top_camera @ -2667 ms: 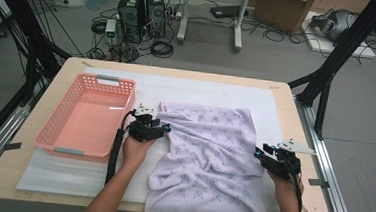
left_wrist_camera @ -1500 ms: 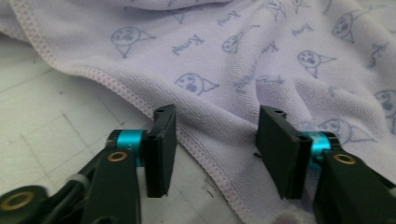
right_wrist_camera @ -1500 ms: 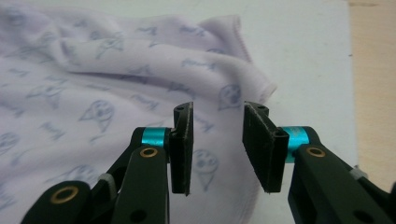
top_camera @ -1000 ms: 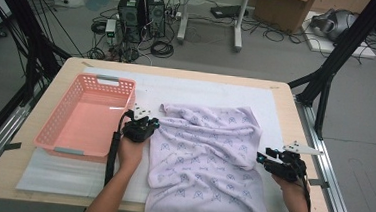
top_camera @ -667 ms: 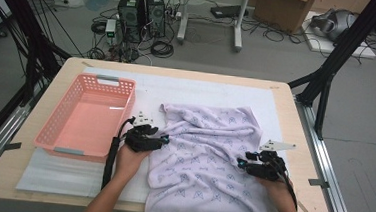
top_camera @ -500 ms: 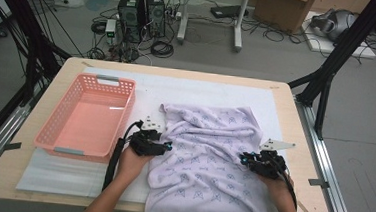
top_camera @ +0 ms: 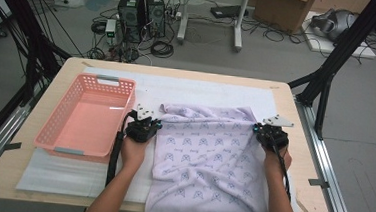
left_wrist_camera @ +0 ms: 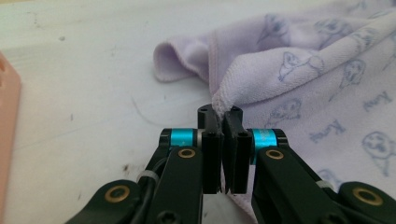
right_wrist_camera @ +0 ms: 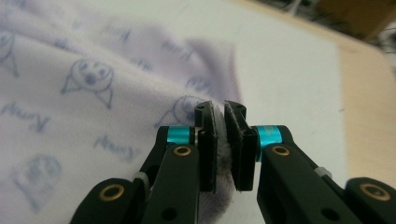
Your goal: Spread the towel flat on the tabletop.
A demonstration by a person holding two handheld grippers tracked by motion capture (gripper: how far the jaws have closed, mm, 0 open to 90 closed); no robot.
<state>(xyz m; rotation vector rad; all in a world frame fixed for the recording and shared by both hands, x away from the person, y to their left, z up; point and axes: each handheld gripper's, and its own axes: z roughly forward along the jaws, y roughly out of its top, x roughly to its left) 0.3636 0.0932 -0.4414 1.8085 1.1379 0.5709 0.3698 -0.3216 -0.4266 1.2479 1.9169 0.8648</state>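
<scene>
- Towel (top_camera: 207, 157): lavender, spread at the frame's centre, its near edge hanging over the table (top_camera: 20, 184) front.
- Our left gripper (top_camera: 144, 128) pinches its left hem; jaws just closed.
- Our right gripper (top_camera: 271, 134) clamps the right hem.
- Pink basket (top_camera: 56, 132) left; white mat (top_camera: 202, 92) bare above.

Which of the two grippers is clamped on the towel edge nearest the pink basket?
The left gripper: it pinches the lilac towel at the edge beside the pink basket, while the right gripper grips the opposite edge.

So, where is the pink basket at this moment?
In the high view, the pink basket sits on the table's left part, just left of the left gripper and the lilac towel.
</scene>
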